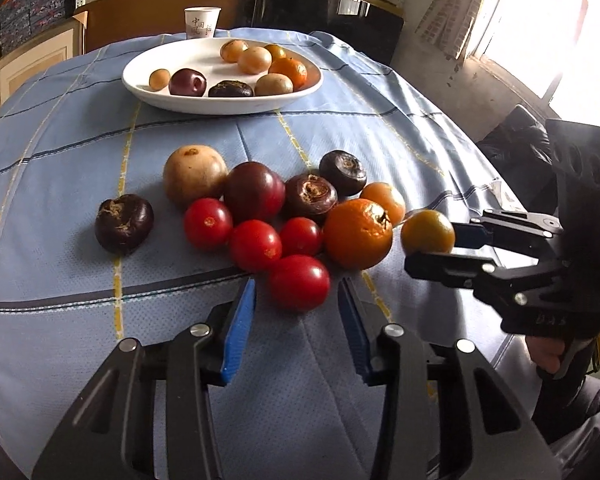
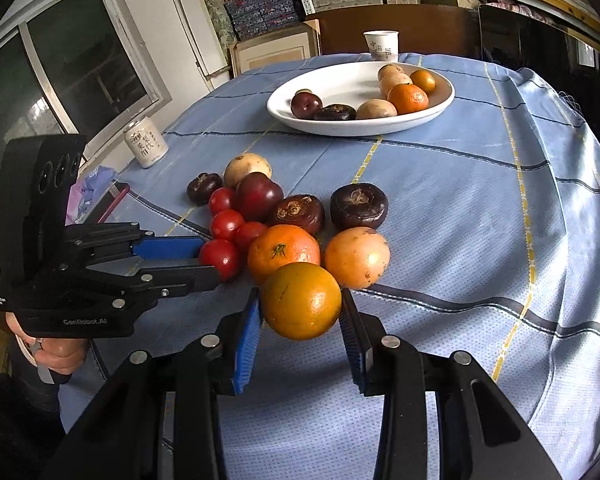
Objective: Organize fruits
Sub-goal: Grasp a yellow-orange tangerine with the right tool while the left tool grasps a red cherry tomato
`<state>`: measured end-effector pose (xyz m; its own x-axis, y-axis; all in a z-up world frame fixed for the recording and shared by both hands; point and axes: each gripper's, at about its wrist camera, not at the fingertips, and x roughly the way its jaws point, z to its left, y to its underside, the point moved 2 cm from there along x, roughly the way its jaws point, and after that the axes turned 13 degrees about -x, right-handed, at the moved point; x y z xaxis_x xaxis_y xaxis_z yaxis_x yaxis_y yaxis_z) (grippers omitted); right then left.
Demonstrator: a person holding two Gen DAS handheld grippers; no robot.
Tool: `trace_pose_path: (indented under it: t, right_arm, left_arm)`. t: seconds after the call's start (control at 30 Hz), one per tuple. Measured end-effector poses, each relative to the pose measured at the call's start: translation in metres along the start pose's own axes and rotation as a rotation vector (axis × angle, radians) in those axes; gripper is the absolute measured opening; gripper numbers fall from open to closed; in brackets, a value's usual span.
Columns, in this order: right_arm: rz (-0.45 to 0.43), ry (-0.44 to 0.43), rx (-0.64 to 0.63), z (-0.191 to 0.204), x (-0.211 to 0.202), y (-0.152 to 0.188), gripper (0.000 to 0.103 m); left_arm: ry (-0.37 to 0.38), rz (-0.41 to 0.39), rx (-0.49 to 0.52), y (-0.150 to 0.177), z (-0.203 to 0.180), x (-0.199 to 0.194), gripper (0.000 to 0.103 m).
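A pile of fruit lies on the blue cloth: red tomatoes, dark plums, brown chestnut-like fruits, a tan fruit (image 1: pixel 194 174) and a big orange (image 1: pixel 358 234). My left gripper (image 1: pixel 296 300) is open, its jaws either side of the nearest red tomato (image 1: pixel 299 282), which also shows in the right wrist view (image 2: pixel 220 258). My right gripper (image 2: pixel 300 308) is shut on a small yellow-orange citrus (image 2: pixel 301 300), held at the pile's right edge; it also shows in the left wrist view (image 1: pixel 427 232). A white plate (image 1: pixel 148 82) at the far side holds several fruits.
A paper cup (image 1: pixel 202 22) stands behind the plate. A white can (image 2: pixel 145 142) stands at the table's left edge, with a cloth and a red stick near it. A dark chair (image 1: pixel 324 8) is behind the table. The table edge drops off on the right.
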<state>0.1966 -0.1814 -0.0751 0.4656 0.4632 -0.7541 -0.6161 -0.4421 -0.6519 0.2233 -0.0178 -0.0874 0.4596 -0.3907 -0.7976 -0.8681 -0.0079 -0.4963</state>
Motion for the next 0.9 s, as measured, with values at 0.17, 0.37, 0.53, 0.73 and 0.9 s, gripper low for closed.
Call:
trace_pose_path:
  t: [0.17, 0.37, 0.53, 0.73, 0.9]
  right_arm:
    - [-0.003, 0.004, -0.008, 0.002, -0.001, 0.000, 0.039]
    - [-0.004, 0.004, -0.005, 0.001, -0.002, 0.001, 0.039]
    - [0.001, 0.000, 0.001, 0.000, -0.001, 0.001, 0.039]
    - [-0.036, -0.075, -0.006, 0.002, -0.002, -0.001, 0.039]
    - [-0.097, -0.207, 0.009, 0.005, -0.008, -0.010, 0.039]
  left_arm:
    - [-0.007, 0.007, -0.005, -0.002, -0.005, 0.006, 0.042]
    - [-0.007, 0.033, -0.046, -0.005, 0.000, 0.014, 0.034]
    - [-0.002, 0.031, -0.053, -0.005, 0.002, 0.015, 0.032]
    - [0.001, -0.005, -0.051, -0.002, 0.001, 0.003, 0.032]
    - [0.092, -0.047, -0.092, -0.006, 0.010, -0.019, 0.032]
